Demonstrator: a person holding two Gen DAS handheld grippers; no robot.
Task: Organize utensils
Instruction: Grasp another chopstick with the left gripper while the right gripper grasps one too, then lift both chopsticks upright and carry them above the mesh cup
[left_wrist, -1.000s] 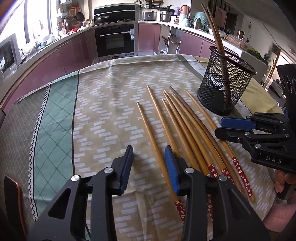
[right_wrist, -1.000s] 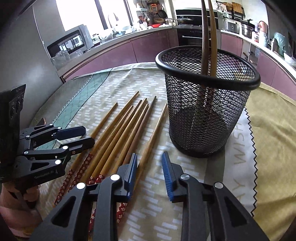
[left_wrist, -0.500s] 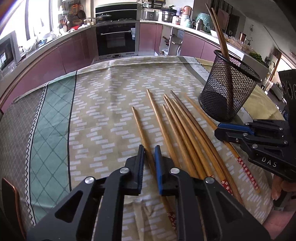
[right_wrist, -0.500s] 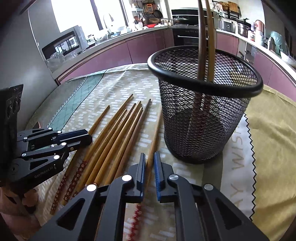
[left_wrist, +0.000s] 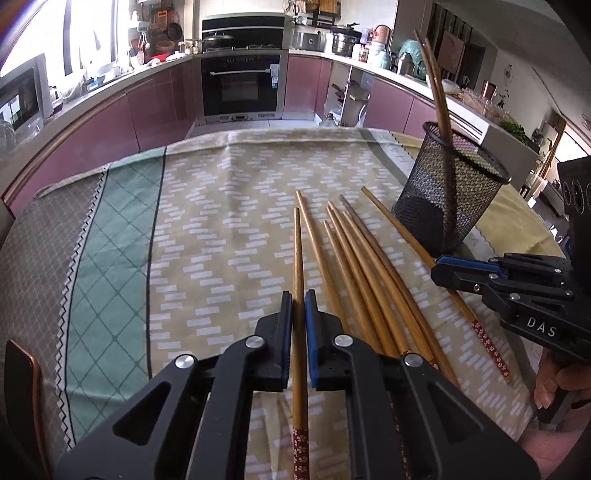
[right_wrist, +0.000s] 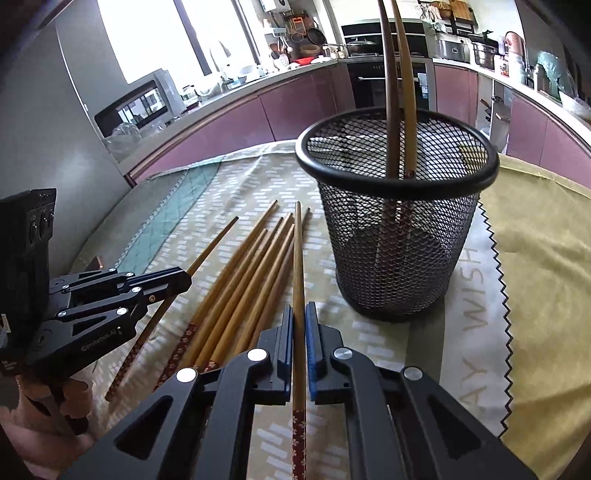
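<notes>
Your left gripper (left_wrist: 299, 314) has its jaws clenched on one chopstick (left_wrist: 297, 258), which runs straight out between the blue pads, its thin tip pointing away and its red flowered end trailing back under the gripper. Your right gripper (right_wrist: 299, 325) grips a second chopstick (right_wrist: 297, 258) the same way, tip forward. Just left of that stick, six more chopsticks (right_wrist: 236, 288) lie side by side on the patterned tablecloth (left_wrist: 221, 206) covering the table. The black mesh cup (right_wrist: 395, 236) stands upright just ahead and right of your right gripper, with two chopsticks (right_wrist: 397, 81) leaning inside it.
</notes>
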